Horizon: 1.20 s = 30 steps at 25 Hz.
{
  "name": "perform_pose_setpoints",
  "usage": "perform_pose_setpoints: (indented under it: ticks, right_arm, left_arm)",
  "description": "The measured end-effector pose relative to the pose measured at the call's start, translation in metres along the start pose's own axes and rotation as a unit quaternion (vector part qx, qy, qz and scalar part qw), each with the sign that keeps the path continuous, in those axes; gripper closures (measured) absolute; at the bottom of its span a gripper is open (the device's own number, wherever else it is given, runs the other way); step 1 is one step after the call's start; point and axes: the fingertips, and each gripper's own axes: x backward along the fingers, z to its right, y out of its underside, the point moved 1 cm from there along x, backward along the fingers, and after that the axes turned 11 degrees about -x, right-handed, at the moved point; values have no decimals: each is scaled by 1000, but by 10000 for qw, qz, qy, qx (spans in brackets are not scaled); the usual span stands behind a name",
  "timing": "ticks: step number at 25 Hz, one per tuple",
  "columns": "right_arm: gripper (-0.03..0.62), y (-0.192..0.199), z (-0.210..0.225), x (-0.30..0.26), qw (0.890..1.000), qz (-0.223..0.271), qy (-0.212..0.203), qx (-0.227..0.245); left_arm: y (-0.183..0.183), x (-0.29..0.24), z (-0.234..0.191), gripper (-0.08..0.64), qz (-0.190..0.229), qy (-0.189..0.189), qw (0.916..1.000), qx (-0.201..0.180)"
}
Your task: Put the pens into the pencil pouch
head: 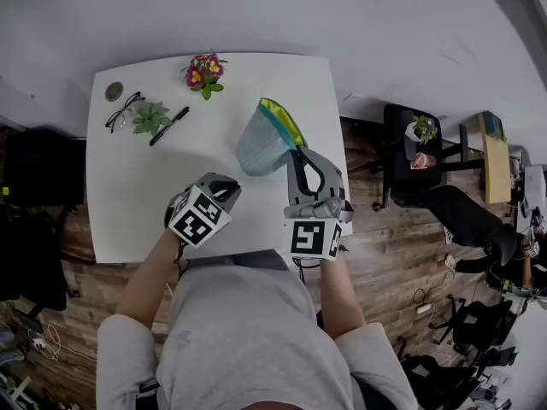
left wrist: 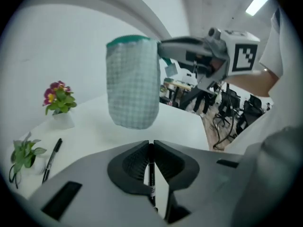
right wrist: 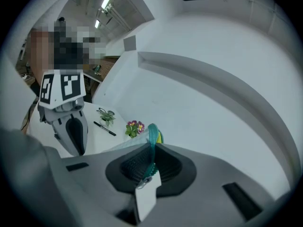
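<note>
My right gripper is shut on the teal zipper rim of the checked pencil pouch, holding it above the table with its yellow-green lining showing; a white tag hangs at the jaws. My left gripper is shut on a thin black pen that lies lengthwise between the pads. In the head view this gripper sits left of and below the pouch, apart from it. The pouch hangs ahead of the left gripper. A second black pen lies on the table at the far left.
The white table also carries a small green plant, glasses, a round disc and a pot of pink flowers along its far side. Office chairs and a desk stand on the wooden floor to the right.
</note>
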Motion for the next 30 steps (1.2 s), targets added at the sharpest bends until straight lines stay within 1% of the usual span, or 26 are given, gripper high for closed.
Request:
perform_pose_setpoints:
  ticks: [1, 3, 6, 9, 12, 14, 16, 19, 24, 26, 30]
  right_arm:
    - [546, -2, -2, -2, 10000, 28, -41, 19]
    - [546, -8, -6, -6, 9998, 99, -132, 64]
    - [546, -18, -13, -12, 9992, 235, -280, 159]
    - [546, -27, -22, -17, 9981, 365, -423, 252]
    - [546, -36, -33, -21, 9967, 467, -570, 339]
    - [546, -41, -40, -23, 9953, 529, -680, 435]
    - [546, -44, -46, -25, 9935, 581, -792, 580]
    - [546, -49, -56, -25, 9897, 636, -950, 867]
    - [546, -55, -70, -23, 9826, 731, -1161, 1256]
    - [546, -56, -77, -22, 9799, 752, -1230, 1379]
    - [546, -57, -89, -19, 9740, 814, -1348, 1628]
  left_arm:
    - [-3, 11, -8, 509, 177, -200, 9995, 151]
    - [-11, 33, -24, 509, 492, -607, 9964, 316]
    - [-28, 69, -44, 509, 1051, -1181, 9867, 372]
    - [-44, 105, -60, 509, 1623, -1596, 9721, 563]
    - [-62, 144, -74, 509, 2269, -1894, 9522, 771]
    - [-75, 168, -82, 509, 2640, -2067, 9387, 800]
    - [-90, 190, -90, 509, 2983, -2198, 9254, 795]
    - [-111, 216, -100, 509, 3471, -2278, 9059, 830]
    - [-139, 242, -114, 509, 4107, -2316, 8774, 885]
    - [-148, 244, -119, 509, 4263, -2341, 8694, 873]
    - [-162, 242, -125, 509, 4456, -2384, 8586, 867]
